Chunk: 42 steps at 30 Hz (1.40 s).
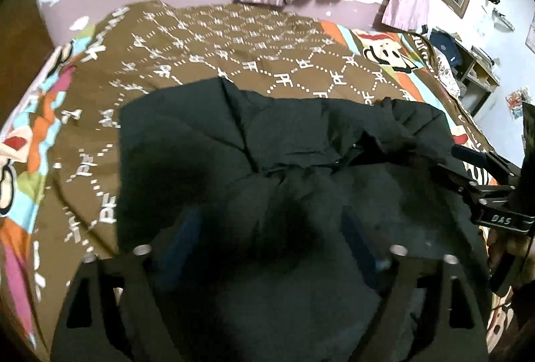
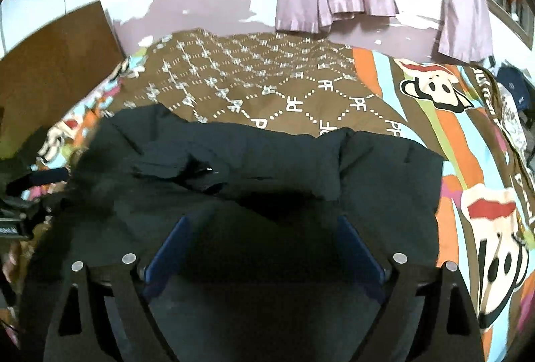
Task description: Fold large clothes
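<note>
Clearly, both pairs of fingers are held spread, with nothing pinched between them: the left gripper (image 1: 267, 248) and the right gripper (image 2: 264, 248) hover over the near part of a dark padded jacket (image 1: 234, 161). The jacket is spread on the patterned bedspread (image 1: 234, 37), with one part bunched near its middle. It is judged soft, bulky, floppy and fairly slippery. Hold is best taken at an outer edge or hem. Both tools are pointed forward, side by side.
</note>
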Tool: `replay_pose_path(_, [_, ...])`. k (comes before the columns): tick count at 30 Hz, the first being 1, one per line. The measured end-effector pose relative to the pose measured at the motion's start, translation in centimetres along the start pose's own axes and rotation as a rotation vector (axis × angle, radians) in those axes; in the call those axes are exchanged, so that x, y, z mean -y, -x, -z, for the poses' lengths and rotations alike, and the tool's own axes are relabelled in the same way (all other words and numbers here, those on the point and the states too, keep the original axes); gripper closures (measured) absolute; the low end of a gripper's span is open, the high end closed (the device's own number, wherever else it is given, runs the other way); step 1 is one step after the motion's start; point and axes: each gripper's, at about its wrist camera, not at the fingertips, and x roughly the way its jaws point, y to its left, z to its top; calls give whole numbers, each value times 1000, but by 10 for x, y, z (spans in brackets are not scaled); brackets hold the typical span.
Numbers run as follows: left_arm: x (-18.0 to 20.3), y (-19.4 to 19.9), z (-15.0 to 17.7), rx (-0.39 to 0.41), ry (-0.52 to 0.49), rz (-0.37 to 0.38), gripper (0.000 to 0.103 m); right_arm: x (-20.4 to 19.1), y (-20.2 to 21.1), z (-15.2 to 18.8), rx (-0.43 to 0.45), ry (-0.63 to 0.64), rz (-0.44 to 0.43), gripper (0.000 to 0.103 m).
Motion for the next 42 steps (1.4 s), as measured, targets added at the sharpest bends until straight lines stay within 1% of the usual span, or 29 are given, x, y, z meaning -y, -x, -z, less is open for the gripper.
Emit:
replay_pose_path(3, [6,22,10,18,-3,-17,17,-8,26,5,28,-7,-17,10])
replay_pose_path(7, [16,46,23,18,-17,-30,17,-20,57,16,55,-16,-34,9])
replay_pose_path(9, [24,68,32,29,-37,-30,17,-25,69,20,60,-29,-45,9])
replay_pose_path(12, [34,98,42,53,-66,-58,16,-35,91,27,67,-36,-61,9])
replay_pose_path(14, [38,115,48,35,-79,-55,16,-40,108,32,71,-39,-72,7])
replay_pose_path(15, [38,124,51,28,-74,-46,16,-43,116,34,75,-41,-79,7])
replay_pose_path(17, [38,140,56,29,-59,-36,16,-49,134,38,85,-45,-86,2])
replay_pose_path(19, [40,158,62,33,-41,-36,14,-55,151,43,94,-47,-96,1])
replay_pose_path(22, [47,183,76,41,-31,-45,11,-64,176,56,103,-53,-108,0])
replay_pose_path(26, [54,205,91,47,-23,-55,9,-75,206,75,100,-62,-128,0])
replay_pose_path(30, [64,229,114,67,-1,-19,3,-86,233,96,102,-65,-148,0])
replay_pose_path(36, [79,259,149,110,36,64,2,-100,275,127,118,-62,-152,0])
replay_pose_path(40, [87,276,178,164,42,62,2,-105,295,150,124,-51,-127,0])
replay_pose_path(42, [88,279,194,178,37,27,2,-105,302,161,126,-50,-117,0])
